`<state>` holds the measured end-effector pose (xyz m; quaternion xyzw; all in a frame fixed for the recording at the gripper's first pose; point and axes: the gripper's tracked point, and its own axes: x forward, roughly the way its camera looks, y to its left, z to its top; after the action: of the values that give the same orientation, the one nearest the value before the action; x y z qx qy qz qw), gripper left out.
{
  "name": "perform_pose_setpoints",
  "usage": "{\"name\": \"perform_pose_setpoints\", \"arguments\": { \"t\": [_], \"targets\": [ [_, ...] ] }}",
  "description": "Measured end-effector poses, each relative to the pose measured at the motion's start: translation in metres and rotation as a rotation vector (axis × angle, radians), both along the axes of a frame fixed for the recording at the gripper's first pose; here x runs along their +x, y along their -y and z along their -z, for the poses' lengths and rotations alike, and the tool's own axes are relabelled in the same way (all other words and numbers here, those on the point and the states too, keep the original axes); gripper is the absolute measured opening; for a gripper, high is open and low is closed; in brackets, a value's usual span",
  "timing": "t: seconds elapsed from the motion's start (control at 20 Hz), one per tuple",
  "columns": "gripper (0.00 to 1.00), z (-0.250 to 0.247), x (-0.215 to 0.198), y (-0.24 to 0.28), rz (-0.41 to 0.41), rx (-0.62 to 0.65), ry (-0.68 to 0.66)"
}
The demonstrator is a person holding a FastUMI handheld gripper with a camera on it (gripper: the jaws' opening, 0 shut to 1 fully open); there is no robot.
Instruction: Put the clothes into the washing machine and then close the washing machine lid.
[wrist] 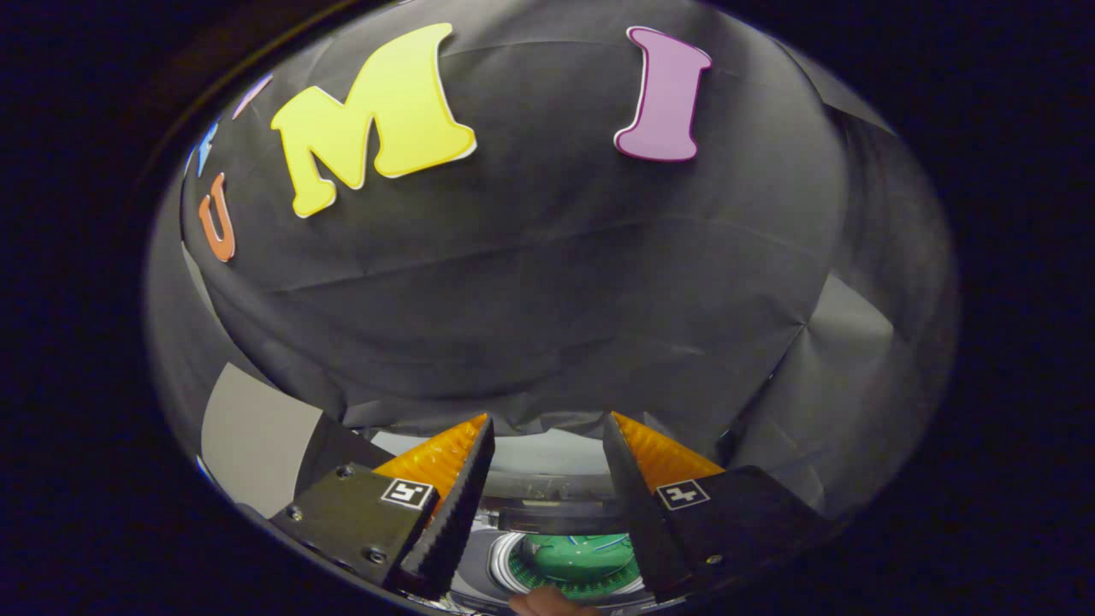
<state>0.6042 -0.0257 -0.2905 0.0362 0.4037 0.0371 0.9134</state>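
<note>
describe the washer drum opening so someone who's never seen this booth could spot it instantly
Start at the black cloth wall ahead, then drop to the pale washing machine top at its foot. Below that, seen between the two spread fingers of the open, empty hand-held gripper, sits the drum opening. It is the only round thing there: a shiny ring around a green interior.

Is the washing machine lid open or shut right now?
Open: between the spread fingers the washing machine drum opening shows, with something green inside. The fingers hold nothing.
</note>
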Motion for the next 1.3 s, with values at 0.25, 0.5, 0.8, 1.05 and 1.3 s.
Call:
{"name": "perform_pose_setpoints", "arguments": {
  "t": [0.25, 0.5, 0.8, 1.05, 1.3],
  "targets": [
    [0.81, 0.015, -0.006, -0.003, -0.002, -0.009, -0.024],
    [0.81, 0.020, -0.019, 0.000, -0.003, -0.025, -0.019],
    [0.81, 0.017, -0.034, 0.001, 0.004, -0.039, 0.032],
    [0.81, 0.013, -0.050, 0.001, -0.010, -0.037, 0.106],
    [0.81, 0.014, -0.073, 0.001, -0.037, -0.021, 0.183]
  ]
}}
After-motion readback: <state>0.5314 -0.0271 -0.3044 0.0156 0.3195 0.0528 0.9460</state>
